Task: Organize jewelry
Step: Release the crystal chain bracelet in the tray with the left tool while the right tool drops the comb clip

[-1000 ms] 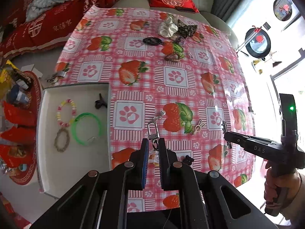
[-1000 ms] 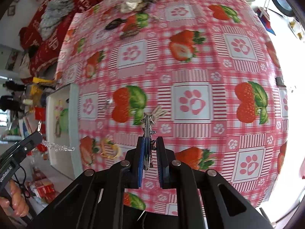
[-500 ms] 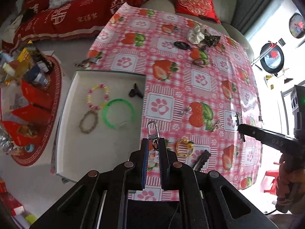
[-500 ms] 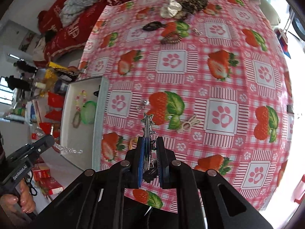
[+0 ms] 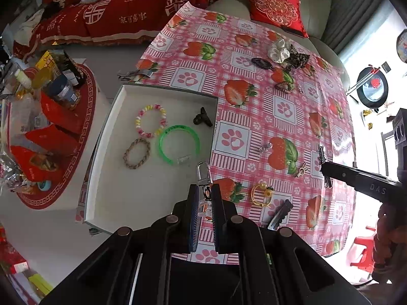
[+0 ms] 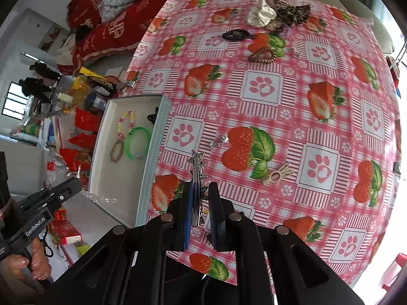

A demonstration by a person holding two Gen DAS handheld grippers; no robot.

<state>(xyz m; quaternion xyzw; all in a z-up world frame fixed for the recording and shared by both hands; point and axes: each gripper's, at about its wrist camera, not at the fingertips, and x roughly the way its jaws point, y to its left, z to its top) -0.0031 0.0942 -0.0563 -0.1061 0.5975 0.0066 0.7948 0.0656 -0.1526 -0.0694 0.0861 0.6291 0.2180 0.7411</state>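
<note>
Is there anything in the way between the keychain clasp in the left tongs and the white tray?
Nothing visible. The left tongs hold the keychain clasp above the white tray, whose near part is bare; the bracelets lie farther in.

The left gripper and right gripper are both clamped, fingers pointing twelve o'clock.

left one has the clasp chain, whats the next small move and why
Probably carry the left hand-held gripper a little further left over the white tray and release there. It is shut on the keychain clasp, which hangs near the tray's right wall, and bracelets such as the green bangle already lie inside.
</note>
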